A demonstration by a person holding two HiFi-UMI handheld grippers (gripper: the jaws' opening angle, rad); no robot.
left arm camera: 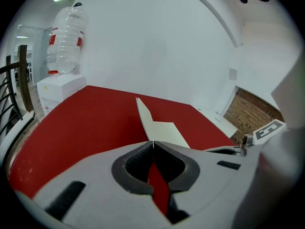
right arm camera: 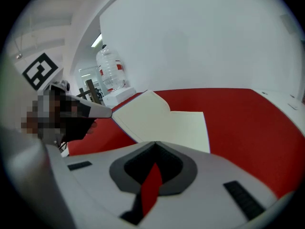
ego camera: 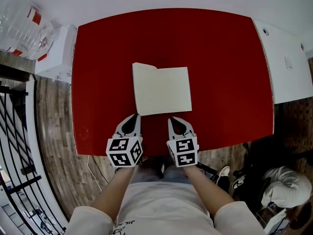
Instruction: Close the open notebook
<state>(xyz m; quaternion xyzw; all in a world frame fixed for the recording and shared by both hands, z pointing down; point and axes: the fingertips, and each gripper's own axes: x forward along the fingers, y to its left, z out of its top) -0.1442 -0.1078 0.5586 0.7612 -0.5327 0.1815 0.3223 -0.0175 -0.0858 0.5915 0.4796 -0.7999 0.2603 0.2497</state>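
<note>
The notebook lies open with cream pages in the middle of the red table. Its left leaf stands tilted up off the table, while the right page lies flat. My left gripper is at the leaf's near left corner, shut on its thin edge. The right gripper view shows the raised leaf next to the left gripper's tip. My right gripper hovers just before the notebook's near edge, its jaws shut with nothing between them.
A large water bottle stands on a white box beyond the table's far left corner. A white counter adjoins the table's right side. A black railing runs along the left over the wooden floor.
</note>
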